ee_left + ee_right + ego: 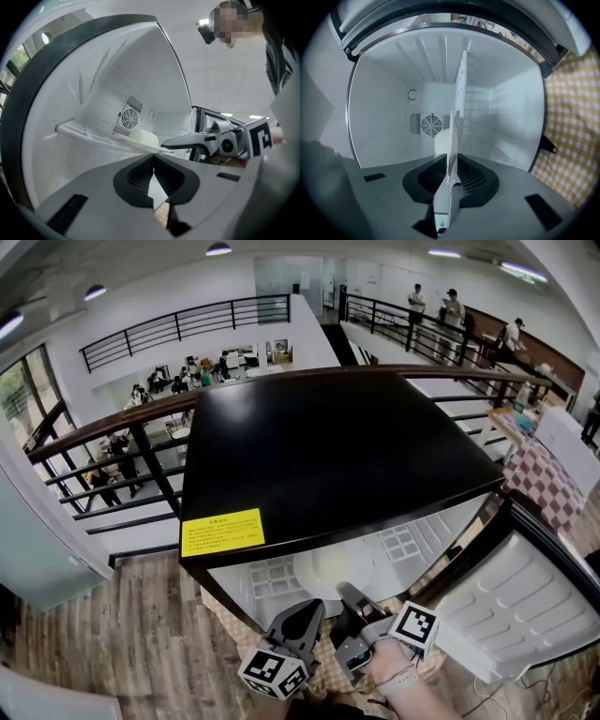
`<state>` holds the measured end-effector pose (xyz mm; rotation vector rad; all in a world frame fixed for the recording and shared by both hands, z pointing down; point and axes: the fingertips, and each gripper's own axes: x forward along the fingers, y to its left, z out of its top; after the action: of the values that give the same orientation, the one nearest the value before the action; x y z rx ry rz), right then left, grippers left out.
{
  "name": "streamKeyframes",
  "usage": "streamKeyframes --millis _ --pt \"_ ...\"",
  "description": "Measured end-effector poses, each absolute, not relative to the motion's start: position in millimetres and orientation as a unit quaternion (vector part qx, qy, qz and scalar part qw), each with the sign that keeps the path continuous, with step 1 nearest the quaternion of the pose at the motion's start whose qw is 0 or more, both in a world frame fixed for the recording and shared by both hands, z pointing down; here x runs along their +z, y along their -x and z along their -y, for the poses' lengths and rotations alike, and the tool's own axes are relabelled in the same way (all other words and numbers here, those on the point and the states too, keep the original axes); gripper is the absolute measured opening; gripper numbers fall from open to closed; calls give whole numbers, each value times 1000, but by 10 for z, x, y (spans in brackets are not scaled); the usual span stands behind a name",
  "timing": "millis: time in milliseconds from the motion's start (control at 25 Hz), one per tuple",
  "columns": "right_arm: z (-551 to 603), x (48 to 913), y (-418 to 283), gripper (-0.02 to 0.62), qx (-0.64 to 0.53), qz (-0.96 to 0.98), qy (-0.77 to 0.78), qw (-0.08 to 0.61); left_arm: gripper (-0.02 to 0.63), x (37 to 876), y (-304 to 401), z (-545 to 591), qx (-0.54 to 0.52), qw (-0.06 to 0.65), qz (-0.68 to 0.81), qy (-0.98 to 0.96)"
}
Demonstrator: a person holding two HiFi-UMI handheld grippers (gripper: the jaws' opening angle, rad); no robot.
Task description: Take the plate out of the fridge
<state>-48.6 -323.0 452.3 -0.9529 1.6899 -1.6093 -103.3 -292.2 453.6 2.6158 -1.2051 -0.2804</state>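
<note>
Fridge (pixel 328 456): black top, yellow label (pixel 222 532) at the front left corner. The door (pixel 525 596) stands open at the right.

Plate (pixel 328 570): white, inside the fridge, lying on the white wire shelf (pixel 84 133) at its front edge. A fan vent (pixel 130 118) sits in the rear wall behind the plate.

Right gripper (pixel 345 591): reaches into the opening, with both jaws closed on the near rim of the plate. In the right gripper view the plate (pixel 443 140) shows edge-on between the jaws of the right gripper (pixel 452 161), in line with the shelf (pixel 461 84).

Left gripper (pixel 314 608): outside the opening, just beside the right gripper on its left. In the left gripper view the jaws of the left gripper (pixel 153 161) meet at the tips with nothing between them.

Surroundings: a yellow checked cloth (pixel 569 117) lies under the fridge. A railing (pixel 122 427) runs behind it, with a lower floor beyond. The side walls and shelf bound the plate left, right and below.
</note>
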Motion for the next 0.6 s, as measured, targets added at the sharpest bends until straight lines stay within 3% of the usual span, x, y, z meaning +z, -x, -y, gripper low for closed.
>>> streamKeyframes --millis 600 --pt "3219 4554 466 52 -608 -616 364 344 8 4578 1102 2882 -90 127 419 -895"
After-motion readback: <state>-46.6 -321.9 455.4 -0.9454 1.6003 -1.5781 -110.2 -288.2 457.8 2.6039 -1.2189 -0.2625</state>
